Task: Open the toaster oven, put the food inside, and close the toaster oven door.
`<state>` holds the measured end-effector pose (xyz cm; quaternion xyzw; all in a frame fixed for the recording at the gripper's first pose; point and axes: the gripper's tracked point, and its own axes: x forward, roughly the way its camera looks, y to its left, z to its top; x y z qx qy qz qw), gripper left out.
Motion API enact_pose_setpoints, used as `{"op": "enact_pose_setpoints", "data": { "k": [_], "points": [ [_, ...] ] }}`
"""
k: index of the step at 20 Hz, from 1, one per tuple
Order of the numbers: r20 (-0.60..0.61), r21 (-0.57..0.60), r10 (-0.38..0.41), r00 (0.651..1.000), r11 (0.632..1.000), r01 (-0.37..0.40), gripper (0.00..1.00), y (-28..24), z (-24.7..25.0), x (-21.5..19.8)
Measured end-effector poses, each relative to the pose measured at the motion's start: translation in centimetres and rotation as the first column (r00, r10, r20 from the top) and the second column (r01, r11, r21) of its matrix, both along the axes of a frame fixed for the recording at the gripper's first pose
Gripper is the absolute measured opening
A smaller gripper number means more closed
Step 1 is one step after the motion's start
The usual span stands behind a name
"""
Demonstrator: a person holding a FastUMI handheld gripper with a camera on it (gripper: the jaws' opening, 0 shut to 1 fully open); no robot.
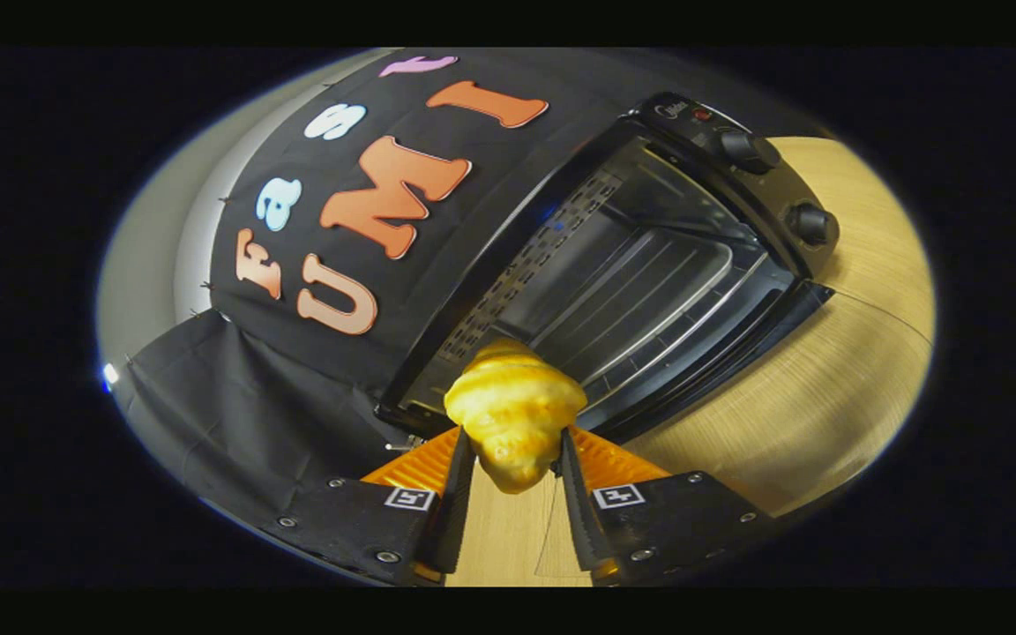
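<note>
The toaster oven (pixel 640 265) stands open on the counter (pixel 825 388) and the jaws are clamped on a croissant (pixel 515 410) just before its mouth — placing it and closing the door remain.

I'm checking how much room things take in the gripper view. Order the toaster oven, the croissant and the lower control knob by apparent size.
1. toaster oven, door open
2. croissant, clamped between the gripper fingers; nearness to the camera enlarges it
3. lower control knob
</note>
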<state>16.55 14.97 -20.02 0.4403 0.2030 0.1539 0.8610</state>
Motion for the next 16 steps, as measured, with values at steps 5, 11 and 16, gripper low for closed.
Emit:
{"op": "enact_pose_setpoints", "data": {
  "k": [5,11,16],
  "points": [
    [-0.004,-0.005,0.017,1.000,1.000,-0.017,0.50,0.5,0.5,2.1],
    [-0.023,-0.013,0.048,0.999,0.999,-0.048,0.52,1.5,0.1,3.9],
    [-0.036,-0.024,0.049,0.998,0.998,-0.050,0.56,0.9,-0.4,3.9]
  ]
}}
